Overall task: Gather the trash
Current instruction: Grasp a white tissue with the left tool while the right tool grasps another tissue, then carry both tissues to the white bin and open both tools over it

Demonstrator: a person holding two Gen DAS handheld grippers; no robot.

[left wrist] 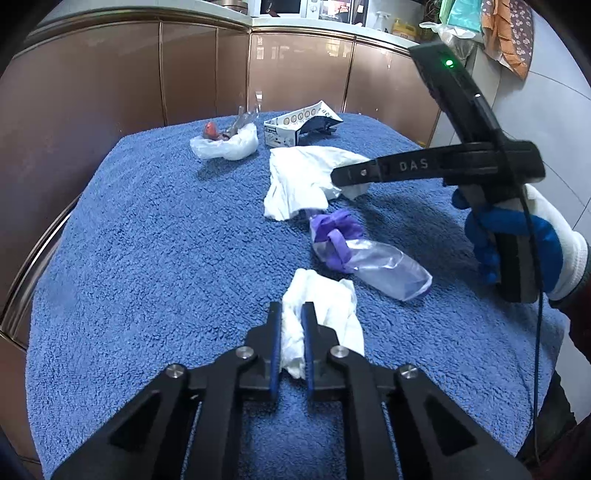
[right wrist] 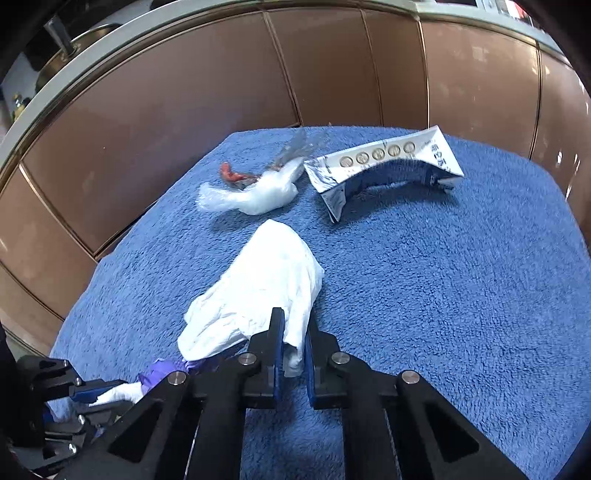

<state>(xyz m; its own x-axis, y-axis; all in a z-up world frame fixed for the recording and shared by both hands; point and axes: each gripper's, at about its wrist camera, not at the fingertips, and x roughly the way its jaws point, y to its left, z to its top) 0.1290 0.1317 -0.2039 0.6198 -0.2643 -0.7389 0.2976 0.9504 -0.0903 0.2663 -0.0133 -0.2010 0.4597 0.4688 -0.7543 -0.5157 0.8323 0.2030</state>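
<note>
My left gripper (left wrist: 291, 314) is shut on a small crumpled white tissue (left wrist: 325, 306) lying on the blue towel (left wrist: 147, 258). My right gripper (right wrist: 295, 325) is shut on the near corner of a larger white tissue (right wrist: 258, 280), which also shows in the left wrist view (left wrist: 299, 177). A purple glove wrapped round a clear plastic bag (left wrist: 354, 251) lies between the two tissues. Farther back lie a flattened blue and white carton (right wrist: 384, 162) and a clear plastic bag with red scraps (right wrist: 251, 192).
Brown cabinet doors (right wrist: 184, 103) stand close behind and left of the towel-covered surface. A white counter (left wrist: 332, 26) with a microwave and bottles runs above them. A pale wall (left wrist: 546, 110) is at the right.
</note>
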